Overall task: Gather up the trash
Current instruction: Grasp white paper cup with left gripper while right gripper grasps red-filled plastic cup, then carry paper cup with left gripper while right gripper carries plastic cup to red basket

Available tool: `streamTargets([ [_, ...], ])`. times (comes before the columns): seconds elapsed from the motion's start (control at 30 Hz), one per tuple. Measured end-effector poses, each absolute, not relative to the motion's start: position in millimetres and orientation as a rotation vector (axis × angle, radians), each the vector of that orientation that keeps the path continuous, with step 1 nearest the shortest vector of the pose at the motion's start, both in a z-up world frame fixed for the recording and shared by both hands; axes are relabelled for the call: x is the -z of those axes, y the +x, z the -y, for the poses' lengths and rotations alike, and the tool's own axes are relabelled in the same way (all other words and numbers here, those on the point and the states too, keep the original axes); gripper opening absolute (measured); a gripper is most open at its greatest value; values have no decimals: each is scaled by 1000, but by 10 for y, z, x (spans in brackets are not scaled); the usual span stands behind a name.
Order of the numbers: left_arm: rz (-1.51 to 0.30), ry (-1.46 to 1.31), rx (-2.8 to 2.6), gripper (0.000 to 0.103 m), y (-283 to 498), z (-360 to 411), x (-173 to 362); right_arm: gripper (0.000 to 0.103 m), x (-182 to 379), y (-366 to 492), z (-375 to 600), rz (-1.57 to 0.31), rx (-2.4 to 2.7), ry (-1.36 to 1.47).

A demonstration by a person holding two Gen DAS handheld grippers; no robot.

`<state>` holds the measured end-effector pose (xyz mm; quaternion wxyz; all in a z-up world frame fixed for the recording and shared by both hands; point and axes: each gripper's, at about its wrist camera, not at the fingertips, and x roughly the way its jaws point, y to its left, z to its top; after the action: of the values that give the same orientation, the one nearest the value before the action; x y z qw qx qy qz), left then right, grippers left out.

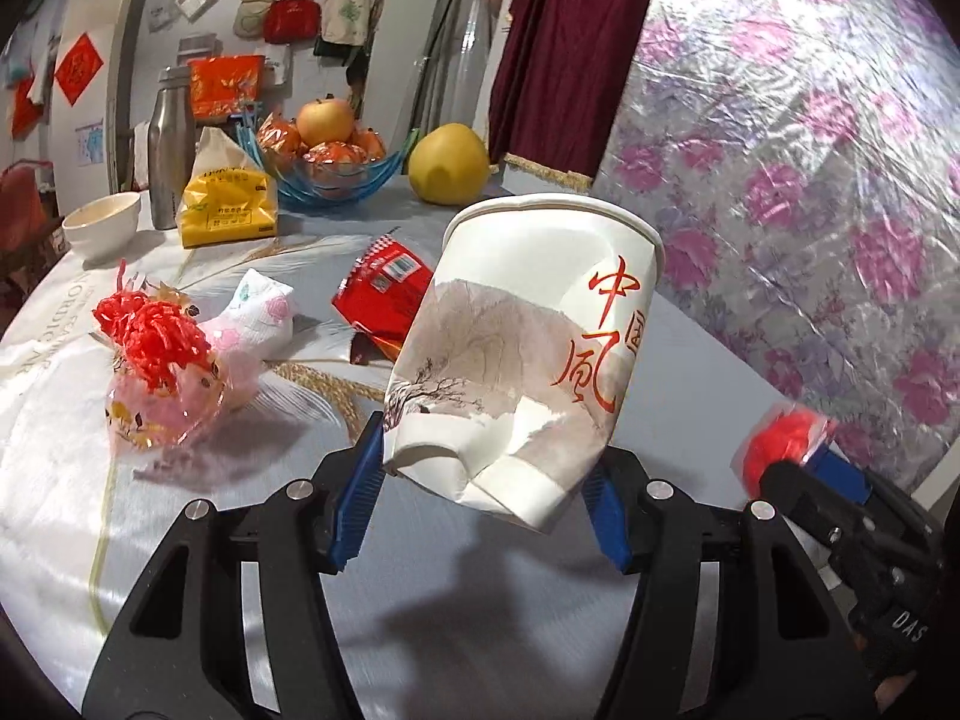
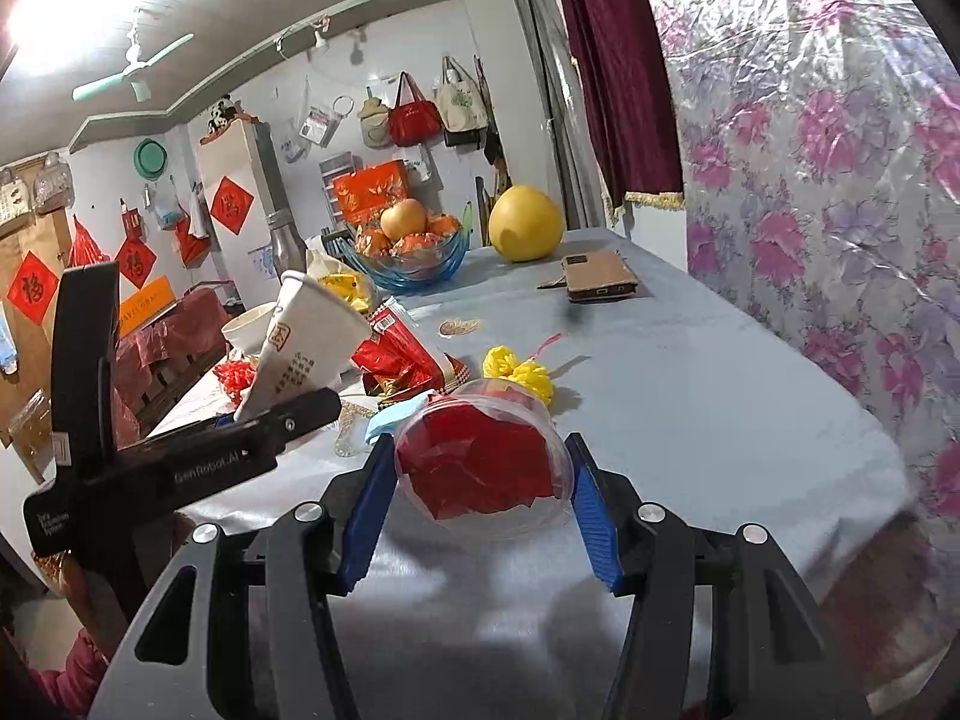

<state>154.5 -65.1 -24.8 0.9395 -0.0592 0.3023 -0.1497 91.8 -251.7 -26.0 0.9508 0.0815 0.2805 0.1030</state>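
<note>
Left gripper [image 1: 483, 501]: blue pads clamped on the base of the crumpled paper cup [image 1: 528, 354], which is lifted off the table [image 1: 456, 618] and tilted, mouth away from the camera.
Right gripper [image 2: 474, 501]: fingers closed against a clear plastic ball with red filling [image 2: 486, 459], held just above the table.
Doing it well: the cup wall is already dented at the grip, so hold only as tight as needed; a harder squeeze may fold it and let it slip. The ball looks slick and round, so keep it centred between the pads.
No bin shows in either view, so where to drop both is unknown.
Beyond the cup: red snack wrapper [image 1: 381, 294], a printed tissue wad [image 1: 255, 324] and a pink cellophane bundle with red shreds [image 1: 159, 372] lie left of it, likely trash left to collect.
Beyond the ball: yellow yarn tassels [image 2: 519, 372].
Far from the cup: fruit bowl [image 1: 336, 171], pomelo [image 1: 449, 163], steel flask [image 1: 171, 147], not trash.
</note>
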Motion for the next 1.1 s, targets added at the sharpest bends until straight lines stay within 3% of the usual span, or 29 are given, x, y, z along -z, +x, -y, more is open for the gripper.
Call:
streamTargets([
  [0.67,-638,17,521,59,966,1681,95,56,317,48,3710,-511,-10,286],
  [1.1,-759,144,709,59,807,2647,456,54,819,-255,4578,-591,195,334],
])
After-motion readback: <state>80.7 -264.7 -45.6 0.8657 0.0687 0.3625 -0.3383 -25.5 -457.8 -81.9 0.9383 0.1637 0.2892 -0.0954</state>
